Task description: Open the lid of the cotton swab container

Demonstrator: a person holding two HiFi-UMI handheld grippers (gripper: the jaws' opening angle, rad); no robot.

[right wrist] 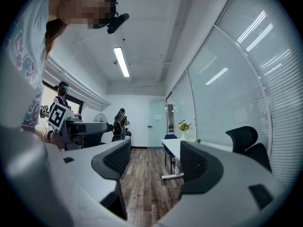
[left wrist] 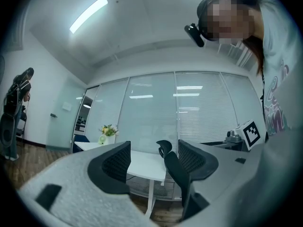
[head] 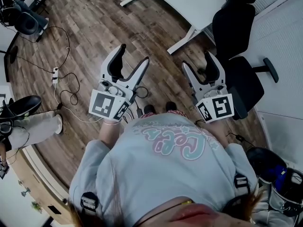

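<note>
No cotton swab container shows in any view. In the head view my left gripper (head: 133, 56) and right gripper (head: 197, 60) are held side by side in front of the person's chest, above the wooden floor (head: 94, 27). Both point away from the body. The left gripper (left wrist: 154, 160) stands open with only the room between its jaws. The right gripper (right wrist: 155, 159) is open too, with bare floor showing in the gap. Each gripper's marker cube (left wrist: 251, 134) appears at the edge of the other's view.
A black office chair (head: 236, 37) stands just beyond the right gripper, beside a white table's leg (head: 187, 39). Cables (head: 61, 79) trail over the floor at left, near another person's shoe (head: 23, 107). A white table with flowers (right wrist: 183, 126) runs along the glass wall.
</note>
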